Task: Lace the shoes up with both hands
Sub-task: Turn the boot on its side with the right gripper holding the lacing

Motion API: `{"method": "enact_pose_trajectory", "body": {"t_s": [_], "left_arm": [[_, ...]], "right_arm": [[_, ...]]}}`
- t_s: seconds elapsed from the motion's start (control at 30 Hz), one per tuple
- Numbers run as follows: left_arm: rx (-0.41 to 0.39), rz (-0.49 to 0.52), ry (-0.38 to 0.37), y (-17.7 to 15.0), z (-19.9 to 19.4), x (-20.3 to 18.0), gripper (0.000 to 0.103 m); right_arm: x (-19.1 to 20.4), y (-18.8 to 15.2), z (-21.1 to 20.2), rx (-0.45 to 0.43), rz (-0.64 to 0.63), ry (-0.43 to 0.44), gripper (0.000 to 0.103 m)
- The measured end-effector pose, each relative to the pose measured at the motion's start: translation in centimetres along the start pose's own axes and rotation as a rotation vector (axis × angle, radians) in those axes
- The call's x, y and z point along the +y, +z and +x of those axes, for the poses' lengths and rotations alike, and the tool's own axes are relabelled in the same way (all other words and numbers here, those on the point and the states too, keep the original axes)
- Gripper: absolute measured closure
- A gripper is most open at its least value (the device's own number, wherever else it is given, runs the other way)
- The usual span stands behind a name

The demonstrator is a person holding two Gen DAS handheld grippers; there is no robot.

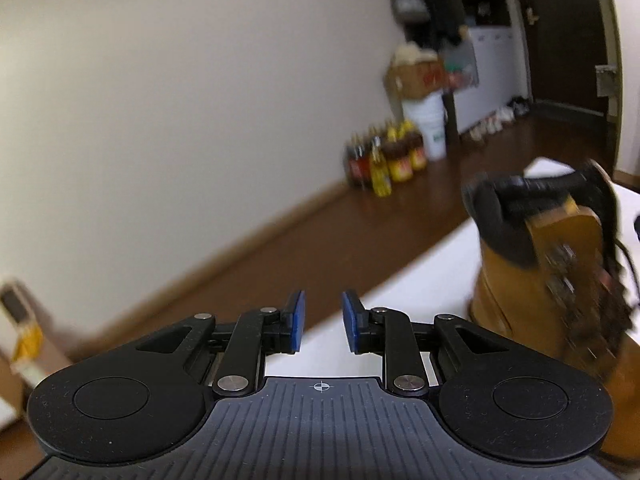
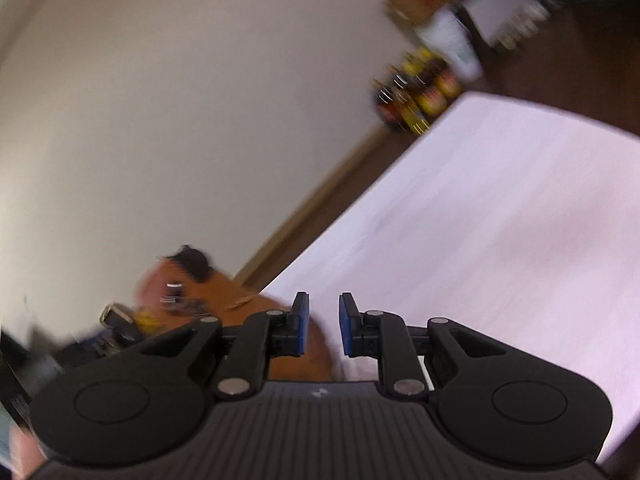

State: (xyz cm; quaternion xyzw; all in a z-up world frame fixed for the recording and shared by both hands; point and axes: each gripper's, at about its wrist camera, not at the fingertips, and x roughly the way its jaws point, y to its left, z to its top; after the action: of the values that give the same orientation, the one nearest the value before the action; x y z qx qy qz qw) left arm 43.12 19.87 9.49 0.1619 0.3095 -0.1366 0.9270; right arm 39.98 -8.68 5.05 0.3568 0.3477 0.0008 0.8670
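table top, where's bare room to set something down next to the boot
Most of the white table is bare: the wide stretch from the right gripper out to the far edge by the bottles. A narrower strip lies between the left gripper and the near edge. It is crowded only around the boot and its laces.

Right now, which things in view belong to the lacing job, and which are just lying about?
Job: tan boot with its laces, white table, left claw, right claw, both open and empty.

Lying about: bottles, white bucket, cardboard box.
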Motion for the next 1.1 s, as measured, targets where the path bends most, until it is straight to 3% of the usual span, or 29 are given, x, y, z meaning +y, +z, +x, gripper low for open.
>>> {"method": "enact_pose_trajectory", "body": {"t_s": [0.13, 0.27, 0.37, 0.47, 0.63, 0.8, 0.87, 0.93, 1.1], "left_arm": [[0.052, 0.103, -0.093, -0.8, -2.3, 0.3, 0.079], [0.054, 0.206, -0.176, -0.7, -3.7, 0.9, 0.079], [0.062, 0.238, -0.209, -0.2, -4.9, 1.6, 0.079], [0.075, 0.267, -0.239, -0.6, -6.1, 2.3, 0.079], [0.103, 0.327, -0.304, -0.9, -6.5, 1.4, 0.079], [0.113, 0.375, -0.365, -0.8, -5.4, 0.8, 0.079], [0.102, 0.396, -0.390, -0.9, -5.0, 1.1, 0.079], [0.082, 0.411, -0.429, -0.9, -4.6, 1.7, 0.079], [0.032, 0.490, -0.558, -1.0, -3.5, 3.0, 0.079]], "right_arm": [[4.3, -2.4, -0.8, 0.033, 0.056, -0.019, 0.084], [6.6, -5.4, 0.1, 0.048, 0.070, -0.043, 0.083], [6.7, -6.8, 0.3, 0.003, 0.154, -0.049, 0.083], [7.0, -6.6, 0.1, -0.047, 0.155, -0.046, 0.083], [6.5, -7.6, 1.6, -0.004, 0.235, -0.077, 0.083], [6.2, -8.7, 1.7, -0.028, 0.302, -0.083, 0.088], [6.4, -8.6, 1.4, -0.027, 0.295, -0.101, 0.090], [7.1, -8.9, 1.3, -0.027, 0.263, -0.130, 0.102], [10.7, -10.6, -0.5, -0.082, 0.162, -0.185, 0.102]]}}
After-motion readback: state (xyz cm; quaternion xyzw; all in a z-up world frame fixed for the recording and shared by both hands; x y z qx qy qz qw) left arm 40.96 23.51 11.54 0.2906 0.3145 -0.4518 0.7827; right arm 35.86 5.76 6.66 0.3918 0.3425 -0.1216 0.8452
